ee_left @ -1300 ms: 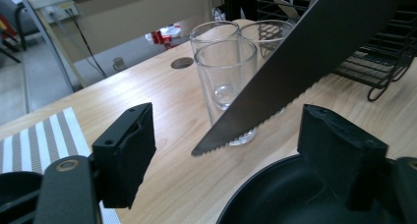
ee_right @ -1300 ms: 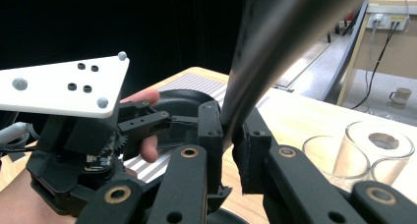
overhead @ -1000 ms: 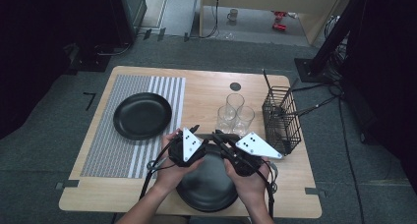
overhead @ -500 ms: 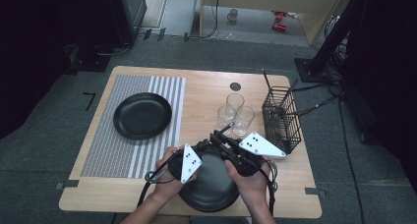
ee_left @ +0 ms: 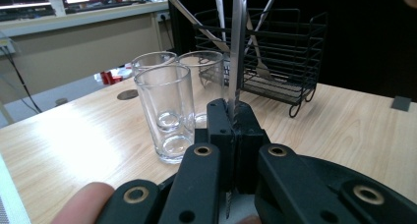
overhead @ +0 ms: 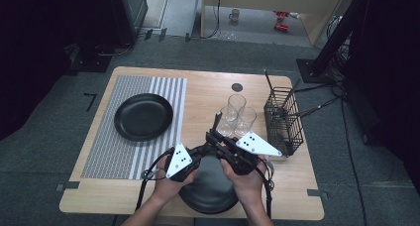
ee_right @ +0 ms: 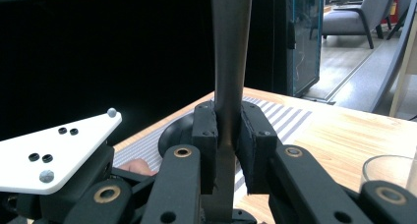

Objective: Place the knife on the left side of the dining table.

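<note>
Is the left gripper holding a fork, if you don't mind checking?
No, the left gripper is shut on a knife, whose serrated blade edge rises between its fingers.

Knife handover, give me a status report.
Left gripper and right gripper both shut on the knife, upright. Glasses just beyond; near plate below.

Knife (ee_left: 235, 52) tip beyond the top edge; its lower part behind the tongs.

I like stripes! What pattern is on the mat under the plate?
Grey and white stripes on the placemat, under the black plate. The high view shows it best.
</note>
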Demonstrator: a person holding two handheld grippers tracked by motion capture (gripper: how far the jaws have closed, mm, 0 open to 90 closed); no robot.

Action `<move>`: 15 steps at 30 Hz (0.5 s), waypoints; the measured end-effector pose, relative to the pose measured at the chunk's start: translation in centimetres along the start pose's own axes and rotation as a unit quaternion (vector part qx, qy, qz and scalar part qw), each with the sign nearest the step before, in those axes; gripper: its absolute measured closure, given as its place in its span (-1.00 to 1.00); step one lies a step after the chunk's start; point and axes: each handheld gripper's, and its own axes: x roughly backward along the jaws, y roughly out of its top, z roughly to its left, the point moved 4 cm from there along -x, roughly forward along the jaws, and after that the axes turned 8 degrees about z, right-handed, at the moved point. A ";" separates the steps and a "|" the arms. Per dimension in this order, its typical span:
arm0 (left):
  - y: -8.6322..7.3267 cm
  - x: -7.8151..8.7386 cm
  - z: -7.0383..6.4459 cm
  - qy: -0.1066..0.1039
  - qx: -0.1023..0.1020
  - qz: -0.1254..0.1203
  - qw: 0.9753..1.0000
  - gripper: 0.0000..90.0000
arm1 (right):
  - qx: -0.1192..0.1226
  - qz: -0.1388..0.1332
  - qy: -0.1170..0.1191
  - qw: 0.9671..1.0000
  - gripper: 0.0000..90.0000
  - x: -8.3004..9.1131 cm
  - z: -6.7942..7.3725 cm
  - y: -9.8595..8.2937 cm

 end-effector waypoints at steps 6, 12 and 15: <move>0.1 0.2 -0.2 -0.034 0.019 0.008 0.999 1.00 | 0.011 -0.005 -0.001 1.000 0.80 0.1 0.5 -0.1; 0.7 1.4 1.0 -0.062 0.055 0.013 0.997 0.51 | 0.024 0.001 -0.021 1.000 0.80 0.0 0.2 -0.3; 1.4 2.4 2.0 -0.064 0.069 0.001 0.996 0.28 | 0.035 0.004 -0.039 0.999 0.80 -0.3 0.0 -0.3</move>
